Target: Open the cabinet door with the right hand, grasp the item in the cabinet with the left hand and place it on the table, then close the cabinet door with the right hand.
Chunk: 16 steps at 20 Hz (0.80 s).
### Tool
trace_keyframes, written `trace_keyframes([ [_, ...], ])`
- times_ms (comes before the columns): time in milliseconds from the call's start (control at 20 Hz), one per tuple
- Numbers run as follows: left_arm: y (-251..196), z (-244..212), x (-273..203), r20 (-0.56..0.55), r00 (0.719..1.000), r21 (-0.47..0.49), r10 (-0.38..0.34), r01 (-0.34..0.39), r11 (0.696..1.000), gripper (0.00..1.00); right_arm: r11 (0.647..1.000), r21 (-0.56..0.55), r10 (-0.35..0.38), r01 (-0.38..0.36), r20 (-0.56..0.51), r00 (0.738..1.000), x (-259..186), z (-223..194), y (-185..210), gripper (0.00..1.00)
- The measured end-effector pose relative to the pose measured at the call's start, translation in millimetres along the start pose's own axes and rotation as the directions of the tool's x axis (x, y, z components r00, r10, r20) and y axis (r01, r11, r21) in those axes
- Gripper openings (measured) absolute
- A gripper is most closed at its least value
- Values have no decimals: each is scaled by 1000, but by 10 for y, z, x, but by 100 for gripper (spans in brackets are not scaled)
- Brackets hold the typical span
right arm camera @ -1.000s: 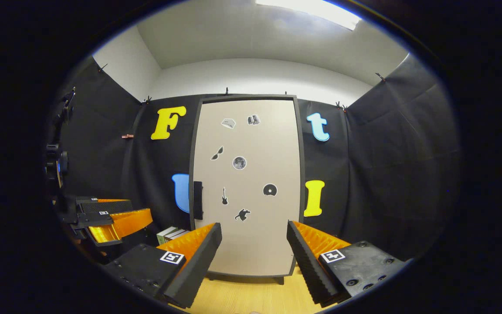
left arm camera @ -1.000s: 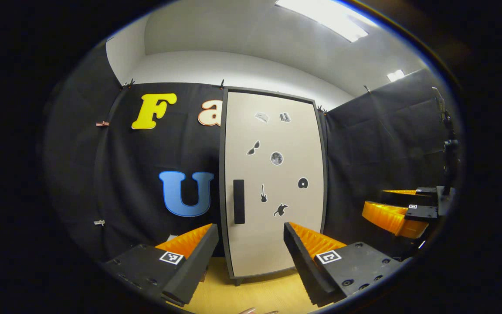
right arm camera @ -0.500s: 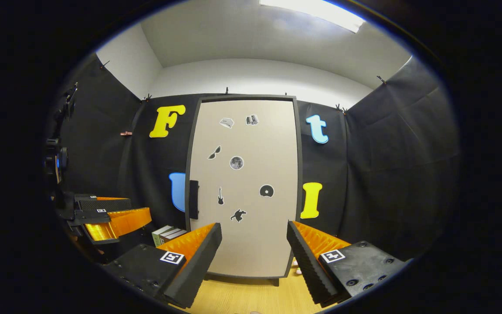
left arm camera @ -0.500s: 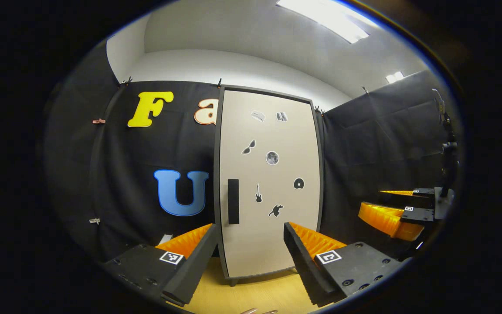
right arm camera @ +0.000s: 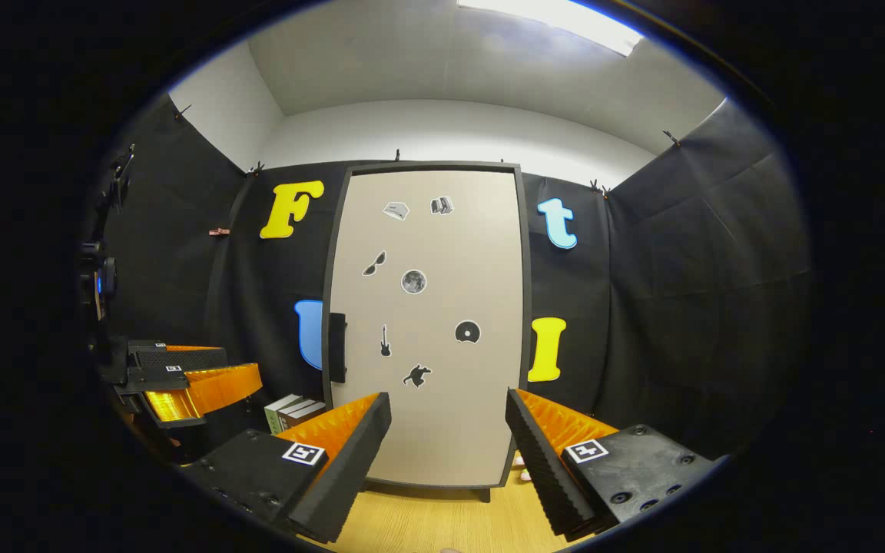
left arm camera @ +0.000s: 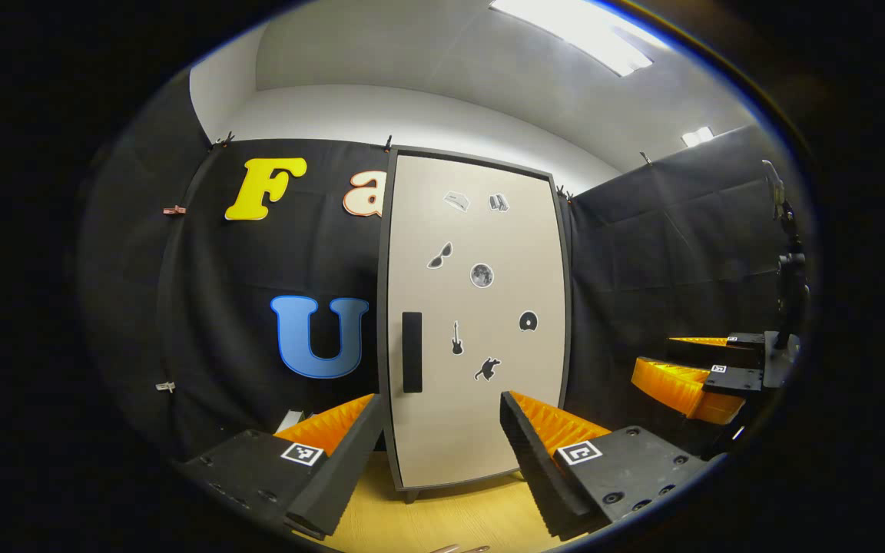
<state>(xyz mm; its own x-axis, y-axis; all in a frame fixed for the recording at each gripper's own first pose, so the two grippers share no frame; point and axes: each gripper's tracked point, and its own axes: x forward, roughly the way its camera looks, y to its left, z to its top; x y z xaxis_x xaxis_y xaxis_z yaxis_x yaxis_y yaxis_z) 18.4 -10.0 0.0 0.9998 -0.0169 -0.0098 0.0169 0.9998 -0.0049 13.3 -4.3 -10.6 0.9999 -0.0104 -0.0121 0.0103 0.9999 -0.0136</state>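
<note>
Your right gripper hung open, empty; aim it squarely at the black rectangular handle, frame centre-left, of the closed beige sticker-dotted cabinet door.

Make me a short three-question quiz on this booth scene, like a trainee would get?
1. True or false: the cabinet door is shut.
2. On which side of the door, seen from the right gripper view, is the black handle? A left edge, B right edge, C top.
3. Fill in: both the right gripper and the left gripper have their fingers ____ and hold nothing.

Key: 1 true. 2 A. 3 apart. The cabinet stands on the wooden table, with small boxes to its left.
</note>
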Motion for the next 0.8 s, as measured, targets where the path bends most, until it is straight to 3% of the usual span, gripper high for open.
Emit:
trace_keyframes([
  [350, 198, -14, -114, -1, 1000, 6, 29, -29, 1000, 94, 998, 28, 48, -48, 2, 999, 236, -21, 287, 97],
  [800, 815, -78, -380, -9, 989, 13, 149, -148, 989, 95, 988, 49, 146, -148, 42, 988, 771, 16, 1077, 97],
])
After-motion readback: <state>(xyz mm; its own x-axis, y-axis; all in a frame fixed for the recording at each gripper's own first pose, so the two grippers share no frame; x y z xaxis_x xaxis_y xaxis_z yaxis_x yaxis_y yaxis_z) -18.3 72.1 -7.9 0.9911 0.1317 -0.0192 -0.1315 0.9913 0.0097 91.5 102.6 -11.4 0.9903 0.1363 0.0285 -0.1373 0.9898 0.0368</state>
